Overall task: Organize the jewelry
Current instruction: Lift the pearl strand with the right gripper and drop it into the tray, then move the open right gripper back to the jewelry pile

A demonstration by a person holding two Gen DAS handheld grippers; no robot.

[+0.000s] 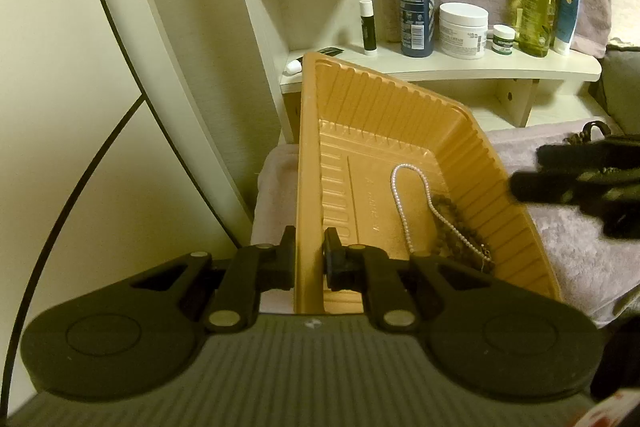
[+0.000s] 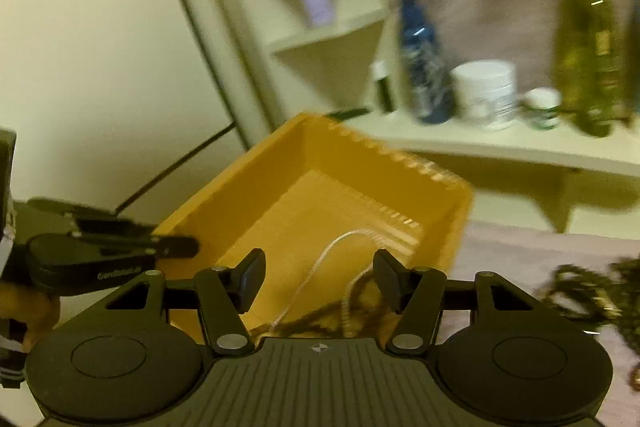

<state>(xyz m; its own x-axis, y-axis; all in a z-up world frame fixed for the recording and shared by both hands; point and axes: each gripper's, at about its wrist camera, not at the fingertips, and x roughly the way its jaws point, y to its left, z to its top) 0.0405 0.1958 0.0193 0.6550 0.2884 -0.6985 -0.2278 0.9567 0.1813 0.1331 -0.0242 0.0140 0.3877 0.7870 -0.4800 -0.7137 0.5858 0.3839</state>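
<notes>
The left gripper [image 1: 309, 263] pinches the near-left wall of the gold plastic tray [image 1: 404, 115], one pad outside and one inside, and the tray sits tilted on the pale pink fleece blanket [image 1: 580, 247]. Inside it, toward the near right corner, lie a pearl necklace [image 1: 400, 203] in a long loop and a dark beaded strand [image 1: 452, 223] bunched against and partly under it. The right gripper [image 2: 320, 281] has its jaws spread and empty, poised just over the tray's near edge; its view is blurred. More dark jewelry [image 2: 592, 295] lies in a tangle on the blanket to the right of the tray, apart from it. The tray looks thin, ribbed and very light, so it will likely flex and slide on the fleece unless the wall is held firmly. The loose tangle is limp and may be snagged on itself; a low pinch on the thickest clump should lift most of it, while a single strand could slip or drag the rest. The pearl strand looks the most delicate and best left undisturbed.
</notes>
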